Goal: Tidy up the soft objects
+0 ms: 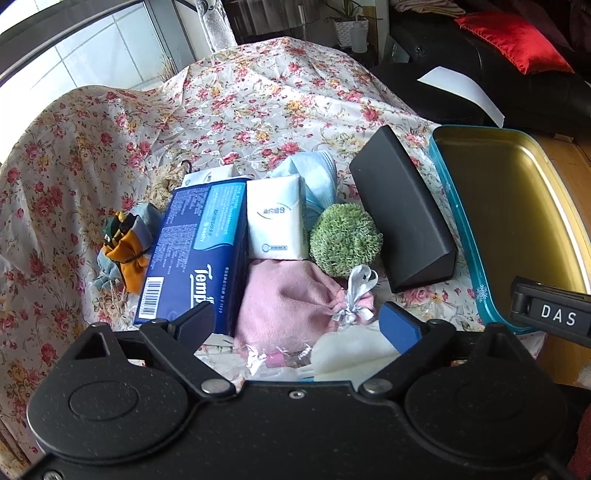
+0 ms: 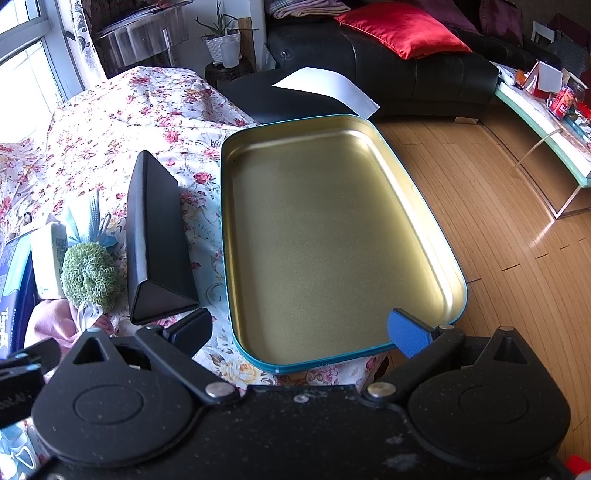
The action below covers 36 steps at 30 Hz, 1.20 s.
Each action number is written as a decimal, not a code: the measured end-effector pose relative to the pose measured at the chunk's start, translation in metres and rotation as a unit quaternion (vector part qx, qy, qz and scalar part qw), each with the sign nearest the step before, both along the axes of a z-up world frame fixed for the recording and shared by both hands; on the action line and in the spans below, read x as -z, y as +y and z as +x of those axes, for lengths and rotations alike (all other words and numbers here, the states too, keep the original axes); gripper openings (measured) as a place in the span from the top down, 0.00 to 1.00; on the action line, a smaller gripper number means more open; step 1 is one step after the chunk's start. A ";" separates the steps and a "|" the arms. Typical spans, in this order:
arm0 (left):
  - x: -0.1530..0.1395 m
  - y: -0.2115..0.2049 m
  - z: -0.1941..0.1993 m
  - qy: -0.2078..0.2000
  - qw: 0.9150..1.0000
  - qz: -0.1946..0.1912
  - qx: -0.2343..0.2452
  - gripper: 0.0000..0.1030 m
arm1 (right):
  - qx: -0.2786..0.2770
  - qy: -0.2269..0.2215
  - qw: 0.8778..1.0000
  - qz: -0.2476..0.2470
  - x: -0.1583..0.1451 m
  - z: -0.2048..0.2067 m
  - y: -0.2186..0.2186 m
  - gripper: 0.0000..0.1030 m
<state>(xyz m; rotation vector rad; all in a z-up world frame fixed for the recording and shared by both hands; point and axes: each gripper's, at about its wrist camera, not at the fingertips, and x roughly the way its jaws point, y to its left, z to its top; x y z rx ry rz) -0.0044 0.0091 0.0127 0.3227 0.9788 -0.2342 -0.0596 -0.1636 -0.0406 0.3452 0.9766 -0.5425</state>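
My left gripper [image 1: 299, 325] is open above a pink pouch [image 1: 291, 299] tied with a silver ribbon. Around the pouch lie a blue Tempo tissue pack [image 1: 195, 251], a white tissue pack [image 1: 275, 218], a green fuzzy ball [image 1: 345, 240], a light blue cloth [image 1: 314, 173], a white soft item [image 1: 351, 350] and an orange pouch [image 1: 127, 254]. My right gripper [image 2: 299, 328] is open and empty over the near end of a gold tin tray with a teal rim [image 2: 325, 229]. The tray [image 1: 517, 221] shows at the left wrist view's right edge. The green ball [image 2: 90, 277] also shows in the right wrist view.
A black triangular case [image 1: 402, 214] lies between the pile and the tray; it also shows in the right wrist view [image 2: 155, 243]. A floral cloth [image 1: 240, 103] covers the table. A black sofa with a red cushion [image 2: 402, 29] and a wooden floor [image 2: 509, 229] lie beyond.
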 end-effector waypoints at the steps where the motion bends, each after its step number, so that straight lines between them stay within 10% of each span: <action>1: -0.002 0.004 0.000 -0.002 1.000 -0.003 -0.001 0.11 | -0.001 -0.002 1.000 -0.001 -0.001 -0.001 0.000 0.01; 21: -0.039 0.127 0.026 -0.047 0.995 -0.013 -0.086 0.11 | -0.029 -0.037 0.998 -0.039 -0.017 -0.012 0.019 0.02; 36: -0.016 0.154 0.006 0.015 0.996 -0.008 -0.093 0.11 | -0.060 -0.067 0.995 -0.038 -0.026 -0.020 0.029 0.01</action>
